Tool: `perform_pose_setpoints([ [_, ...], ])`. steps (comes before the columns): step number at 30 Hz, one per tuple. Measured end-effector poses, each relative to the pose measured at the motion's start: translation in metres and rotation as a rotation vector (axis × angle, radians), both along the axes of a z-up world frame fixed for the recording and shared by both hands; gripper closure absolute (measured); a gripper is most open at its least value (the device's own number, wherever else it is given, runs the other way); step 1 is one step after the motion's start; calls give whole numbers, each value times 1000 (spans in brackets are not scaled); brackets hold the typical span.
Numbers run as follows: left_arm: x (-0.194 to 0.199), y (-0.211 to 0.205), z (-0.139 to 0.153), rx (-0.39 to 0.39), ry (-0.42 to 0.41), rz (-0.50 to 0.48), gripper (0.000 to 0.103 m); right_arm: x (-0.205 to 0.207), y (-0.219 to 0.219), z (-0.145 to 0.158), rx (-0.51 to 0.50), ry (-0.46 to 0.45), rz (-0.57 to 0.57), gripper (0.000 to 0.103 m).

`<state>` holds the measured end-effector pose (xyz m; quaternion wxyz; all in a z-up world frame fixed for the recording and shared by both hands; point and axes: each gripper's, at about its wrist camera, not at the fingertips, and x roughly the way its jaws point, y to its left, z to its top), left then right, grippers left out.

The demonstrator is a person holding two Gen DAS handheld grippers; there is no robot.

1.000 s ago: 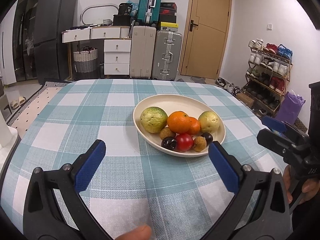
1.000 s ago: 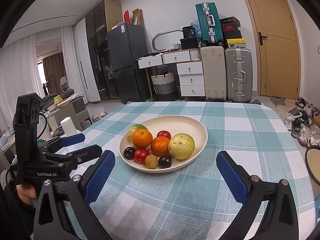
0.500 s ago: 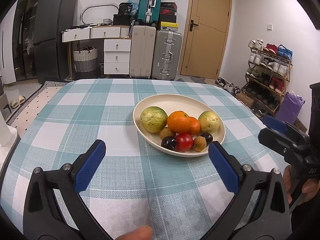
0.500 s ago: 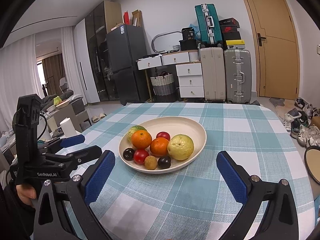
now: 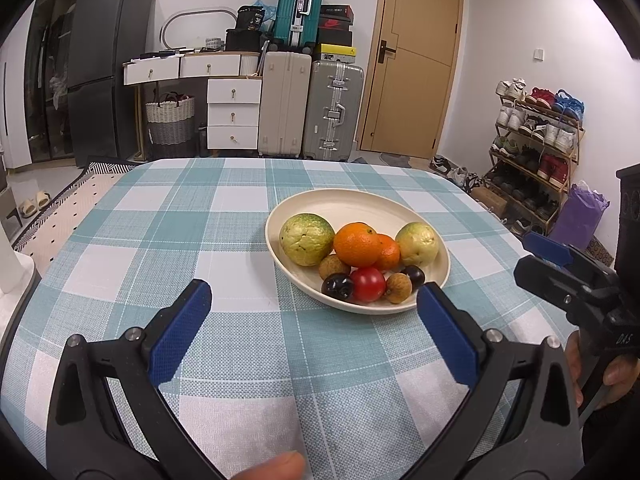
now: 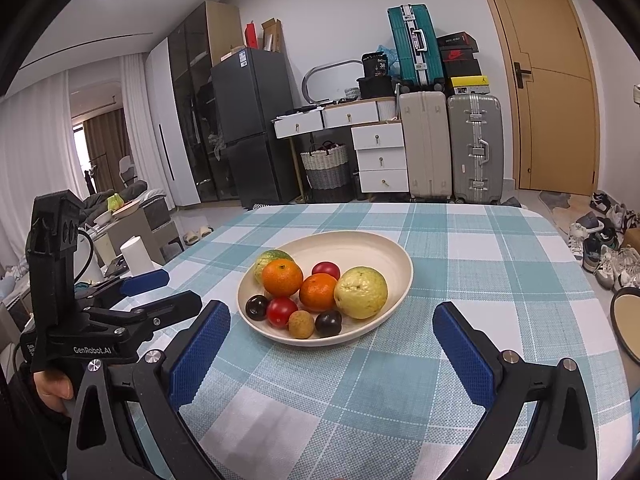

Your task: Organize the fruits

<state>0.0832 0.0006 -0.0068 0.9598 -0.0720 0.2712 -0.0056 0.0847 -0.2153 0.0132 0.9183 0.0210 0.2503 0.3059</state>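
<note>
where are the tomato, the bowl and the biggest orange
tomato [image 5: 368,283], left wrist view, middle of its red skin
bowl [image 5: 340,200], left wrist view, bare far inner wall
biggest orange [image 5: 357,244], left wrist view, centre of its peel

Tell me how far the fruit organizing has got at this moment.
Not started, it seems. All the fruit sits piled in the bowl on the checked tablecloth. The left gripper and right gripper hover open and hold nothing, short of the bowl. Every pick and placement remains.
</note>
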Motion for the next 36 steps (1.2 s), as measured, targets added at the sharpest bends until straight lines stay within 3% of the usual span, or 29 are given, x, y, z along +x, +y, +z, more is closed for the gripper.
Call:
perform_pose_setpoints([
  [36, 0, 1, 0, -3, -1, 0, 1, 0, 0, -2, -2, 3, 0, 0],
])
